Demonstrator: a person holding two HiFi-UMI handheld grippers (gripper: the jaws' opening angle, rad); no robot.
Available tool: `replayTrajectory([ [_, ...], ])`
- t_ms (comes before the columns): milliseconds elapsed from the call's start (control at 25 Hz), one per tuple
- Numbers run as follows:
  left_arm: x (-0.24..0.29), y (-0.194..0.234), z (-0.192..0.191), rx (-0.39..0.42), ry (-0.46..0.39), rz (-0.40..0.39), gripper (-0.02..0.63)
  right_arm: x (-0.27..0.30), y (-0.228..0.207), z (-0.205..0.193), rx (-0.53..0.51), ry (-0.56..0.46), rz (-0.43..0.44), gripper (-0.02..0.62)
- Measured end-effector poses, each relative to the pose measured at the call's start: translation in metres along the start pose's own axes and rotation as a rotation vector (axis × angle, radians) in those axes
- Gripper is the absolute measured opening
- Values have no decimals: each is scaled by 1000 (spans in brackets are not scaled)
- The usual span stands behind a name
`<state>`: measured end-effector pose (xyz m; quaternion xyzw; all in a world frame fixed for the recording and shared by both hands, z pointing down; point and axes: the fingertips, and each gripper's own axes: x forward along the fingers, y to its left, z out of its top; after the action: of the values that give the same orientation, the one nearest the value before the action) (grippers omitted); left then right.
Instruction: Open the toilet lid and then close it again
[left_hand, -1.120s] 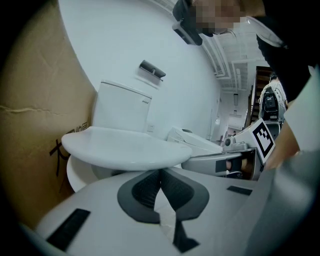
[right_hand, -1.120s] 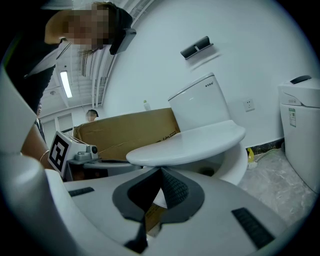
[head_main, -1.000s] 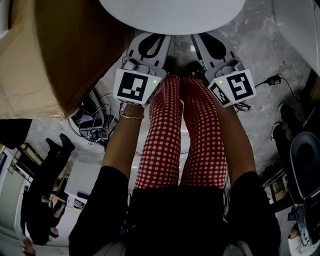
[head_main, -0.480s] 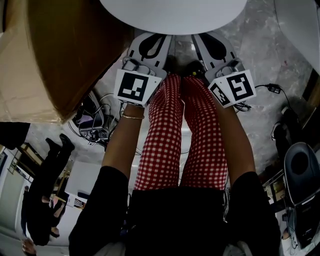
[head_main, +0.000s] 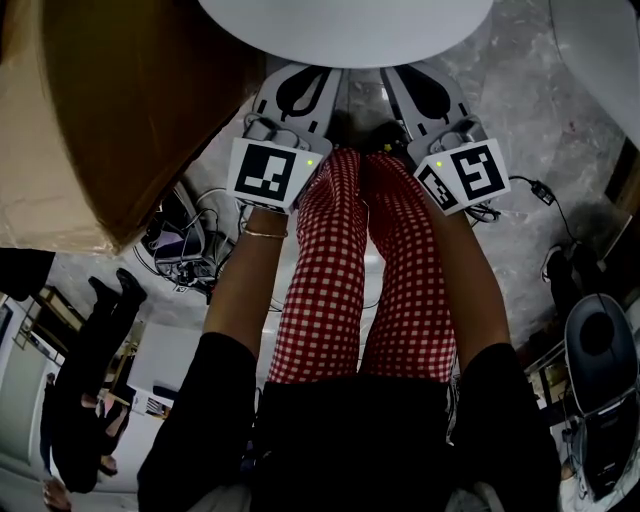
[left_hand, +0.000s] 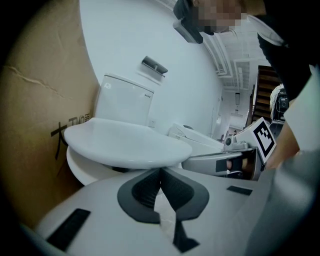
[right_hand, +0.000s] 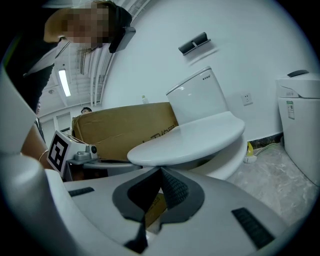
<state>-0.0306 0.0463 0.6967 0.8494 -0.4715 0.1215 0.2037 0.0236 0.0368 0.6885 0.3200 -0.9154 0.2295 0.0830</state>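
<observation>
Fingers (left_hand: 142, 187) of left gripper (left_hand: 160, 171) pressed together, empty, tips just short of and below the front rim of toilet lid (left_hand: 125, 142), down flat over the bowl (left_hand: 82, 167). Right gripper (right_hand: 160, 171) likewise pinched shut on nothing, about equally near that rim. Long axis of lid straight ahead between both, hinge far off by the tank (left_hand: 125, 100); probably a lift from under the rim.

Lab-like test space: bare toilets (right_hand: 197, 107), cardboard box (head_main: 110, 120), floor cables (head_main: 190, 250).
</observation>
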Motion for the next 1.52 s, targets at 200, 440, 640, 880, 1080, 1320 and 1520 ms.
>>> replayTrajectory([
  [200, 2, -1, -6, 2, 0, 1, 6, 0, -3, -6, -6, 3, 2, 18],
  [440, 3, 2, -12, 2, 2, 3, 5, 3, -3, -12, -8, 10, 3, 18],
  [640, 4, 2, -17, 5, 5, 2, 5, 2, -4, -17, -2, 10, 0, 18],
  [880, 6, 3, -18, -1, -2, 6, 5, 4, -6, -17, -2, 6, 6, 18],
  [1080, 5, 0, -19, 2, 8, 8, 5, 0, -6, -19, 6, 14, 2, 18],
  [1320, 2, 3, -25, -9, 28, 13, 5, -1, -4, -23, 17, 31, 5, 18],
  [1520, 0, 5, -32, -26, 43, 20, 5, 2, -6, -29, 24, 55, -6, 18],
])
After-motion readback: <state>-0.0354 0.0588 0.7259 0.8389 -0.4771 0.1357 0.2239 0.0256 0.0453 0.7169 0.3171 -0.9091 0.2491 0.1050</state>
